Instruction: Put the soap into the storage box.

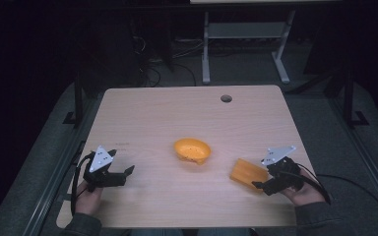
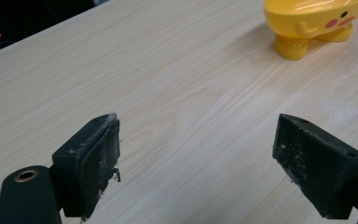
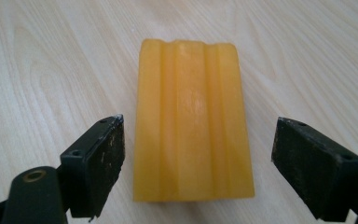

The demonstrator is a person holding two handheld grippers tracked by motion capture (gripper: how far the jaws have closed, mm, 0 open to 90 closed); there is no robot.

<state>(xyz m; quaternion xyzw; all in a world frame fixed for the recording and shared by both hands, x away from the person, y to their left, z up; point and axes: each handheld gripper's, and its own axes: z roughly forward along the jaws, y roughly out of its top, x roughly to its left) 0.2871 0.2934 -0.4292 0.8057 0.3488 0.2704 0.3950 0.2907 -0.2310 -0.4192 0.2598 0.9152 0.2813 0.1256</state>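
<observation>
While the wood table point(image 1: 142, 113) lay under everything, the yellow bowl point(image 1: 192, 150) stood approx. at its centre, w/ a painted face and stubby feet seen in the left gripper view. Orange ridged block point(image 3: 193, 121) lay flat on the table, just right of the bowl, btwn the right gripper point(image 3: 198, 163) jaws, which stood wide apart, not touching it. Left gripper point(image 2: 198, 161) jaws were also apart, over bare wood, well apart from the bowl.

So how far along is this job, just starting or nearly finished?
Just starting, it seems. Nothing looks done: the orange bar lies flat on the table, apart from the yellow dish. In hand: the right claw sits open around the bar, not yet gripping. The left claw is open and holds nothing. Lifting and placing the bar probably remain.
</observation>
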